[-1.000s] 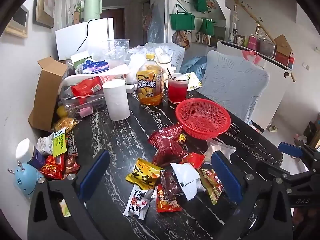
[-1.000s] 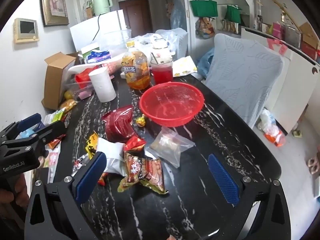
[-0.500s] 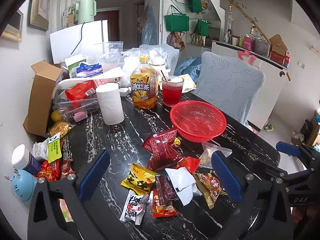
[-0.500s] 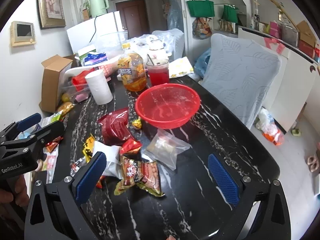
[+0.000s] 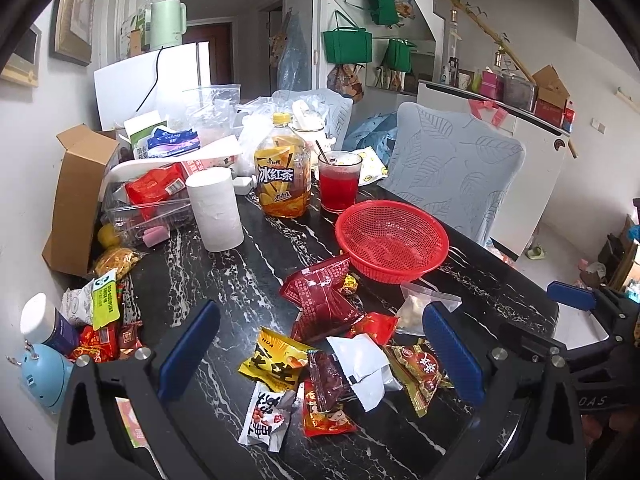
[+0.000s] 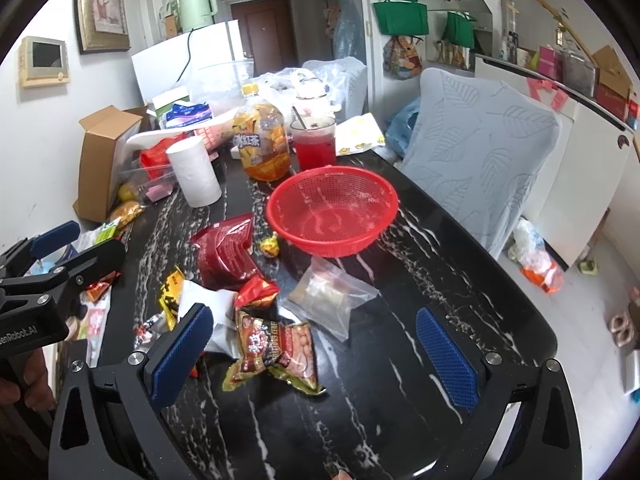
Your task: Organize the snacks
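Note:
A heap of snack packets lies on the black marble table (image 5: 224, 280): a dark red bag (image 5: 324, 300), a yellow packet (image 5: 276, 364), a white pouch (image 5: 364, 364) and a peanut packet (image 6: 276, 348). Beyond the heap stands an empty red mesh basket (image 5: 392, 236) (image 6: 332, 208). A clear zip bag (image 6: 332, 292) lies just in front of the basket. My left gripper (image 5: 320, 344) hovers open above the heap, holding nothing. My right gripper (image 6: 316, 344) is open too, over the peanut packet and the zip bag.
Behind the basket stand a tea bottle (image 5: 284, 176), a cup of red drink (image 5: 338, 182) and a paper roll (image 5: 216, 208). Boxes, more snacks (image 5: 100, 320) and clutter fill the table's left edge. A chair (image 5: 452, 172) stands at the right side.
Both grippers have drifted slightly back and up, so the basket and packets sit a little further left in view. Nothing on the table has moved; both stay open.

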